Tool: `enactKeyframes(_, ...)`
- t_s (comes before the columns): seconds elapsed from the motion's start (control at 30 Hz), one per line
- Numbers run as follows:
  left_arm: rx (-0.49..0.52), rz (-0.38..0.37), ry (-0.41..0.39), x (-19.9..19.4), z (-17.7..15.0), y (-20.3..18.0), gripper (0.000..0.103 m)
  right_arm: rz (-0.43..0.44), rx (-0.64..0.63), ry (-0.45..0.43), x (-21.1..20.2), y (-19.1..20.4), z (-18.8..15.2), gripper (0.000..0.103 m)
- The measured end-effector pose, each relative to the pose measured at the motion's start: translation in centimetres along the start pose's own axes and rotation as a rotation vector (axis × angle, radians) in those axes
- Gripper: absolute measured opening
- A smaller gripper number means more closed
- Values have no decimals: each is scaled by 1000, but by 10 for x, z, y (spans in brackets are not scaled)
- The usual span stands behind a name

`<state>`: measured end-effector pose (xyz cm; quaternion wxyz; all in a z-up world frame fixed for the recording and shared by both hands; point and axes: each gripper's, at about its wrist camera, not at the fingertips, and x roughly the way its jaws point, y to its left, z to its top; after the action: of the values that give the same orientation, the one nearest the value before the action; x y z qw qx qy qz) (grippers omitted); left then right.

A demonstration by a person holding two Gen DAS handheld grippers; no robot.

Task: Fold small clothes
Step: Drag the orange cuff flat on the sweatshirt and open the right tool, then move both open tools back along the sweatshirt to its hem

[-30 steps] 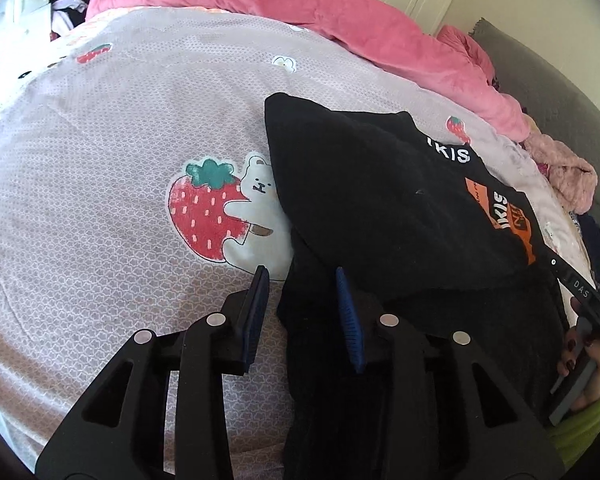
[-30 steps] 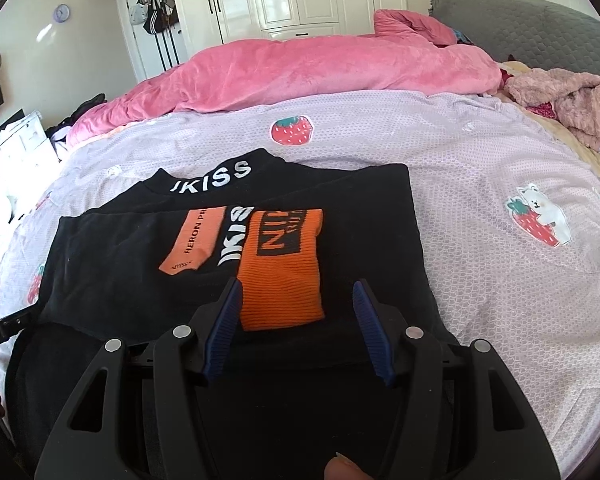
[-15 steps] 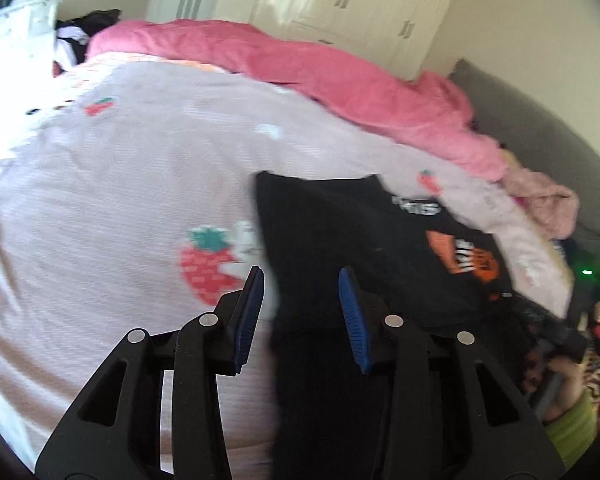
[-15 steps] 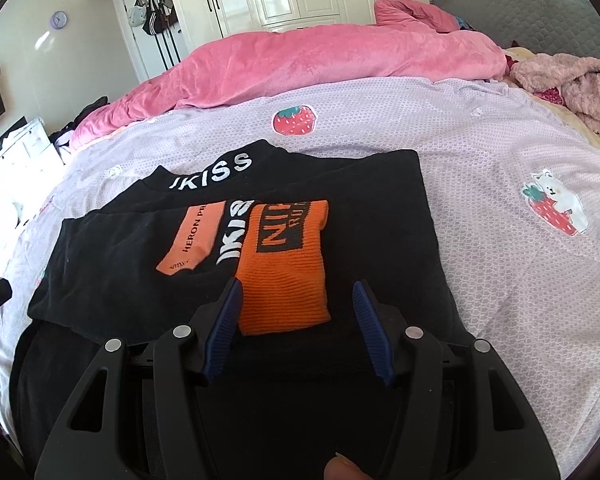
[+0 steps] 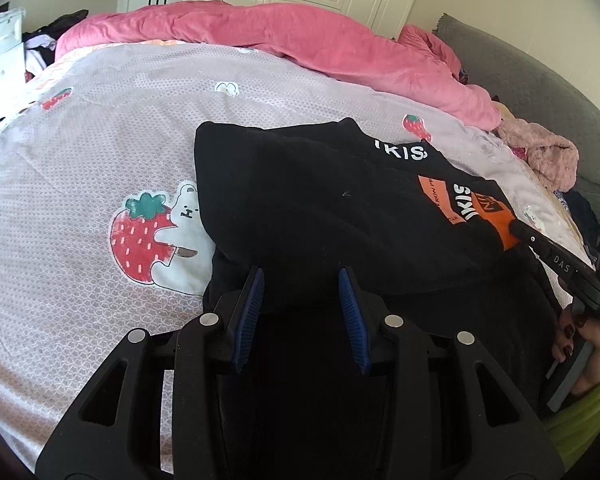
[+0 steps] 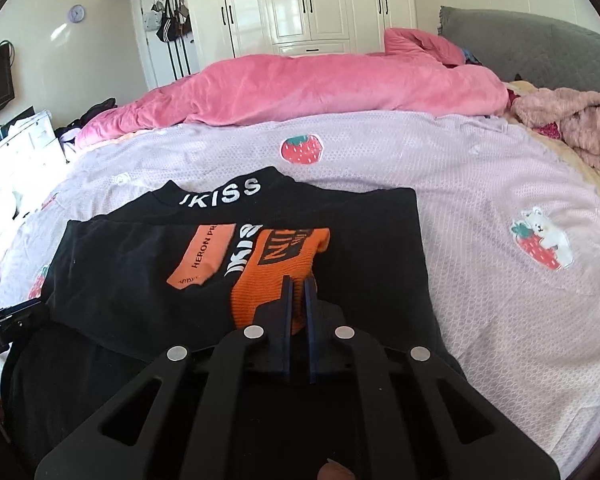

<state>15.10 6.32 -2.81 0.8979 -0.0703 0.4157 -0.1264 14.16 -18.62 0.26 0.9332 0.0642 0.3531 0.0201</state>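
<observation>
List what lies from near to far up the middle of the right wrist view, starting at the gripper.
right gripper, jaws shut on the orange cuff → orange cuff → black top → its white-lettered collar → strawberry print on the lilac bedspread → pink duvet → white wardrobe

The left gripper, black plastic with two blue ribbed pads, points downward at a slant, its jaws parted with a clear gap between them. The right gripper, of the same build, also slants downward; its jaws have just been closing and now stand nearly together, perhaps nipping fabric, though the contact is hard to see. From the left wrist view, the person's right hand, in a green sleeve, wraps the right gripper's handle.
</observation>
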Motion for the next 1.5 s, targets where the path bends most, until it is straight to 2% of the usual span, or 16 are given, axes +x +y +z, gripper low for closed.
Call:
enactKeyframes(0.03,1,0,0,0,0,0,31,6,-10,24,4,0,0,11)
enactKeyframes(0.07,1,-2,1,-1,0,0,31,-15,-10,52,9,-1,-2,27)
enactKeyframes(0.1,2,-2,1,0,0,-1,31,-16,16,69,13,-4,-3,35)
enactKeyframes(0.13,2,-2,2,0,0,0,31,2,41,83,16,-7,-5,38)
enactKeyframes(0.2,4,-1,3,0,0,0,31,54,75,108,21,-9,-8,26)
enactKeyframes(0.23,4,-1,3,0,0,0,31,46,60,101,21,-6,-8,10)
enactKeyframes(0.4,2,-8,3,0,0,0,31,24,31,43,3,-3,-3,8)
enactKeyframes(0.63,2,-14,10,-1,0,2,31,-51,-15,113,19,-3,-15,10)
enactKeyframes(0.73,1,-13,10,-3,0,2,31,-77,-16,107,18,-3,-14,24)
enactKeyframes(0.9,5,-11,7,-6,0,1,31,-88,-11,105,15,-5,-13,30)
enactKeyframes(0.97,3,-12,6,-7,0,2,31,-88,-13,103,12,-4,-13,43)
enactKeyframes(1.03,1,-14,6,-8,0,2,32,-81,-9,94,9,-3,-12,47)
enactKeyframes(1.2,-2,-17,-7,-13,1,1,35,-80,3,75,-2,-3,-10,64)
enactKeyframes(1.23,-3,-18,-8,-14,1,1,36,-78,6,73,-5,-3,-10,69)
enactKeyframes(1.4,-7,-20,-24,-20,2,1,44,-76,21,50,-16,-3,-8,83)
enactKeyframes(1.5,-6,-19,-35,-24,3,1,55,-75,29,31,-24,-4,-6,89)
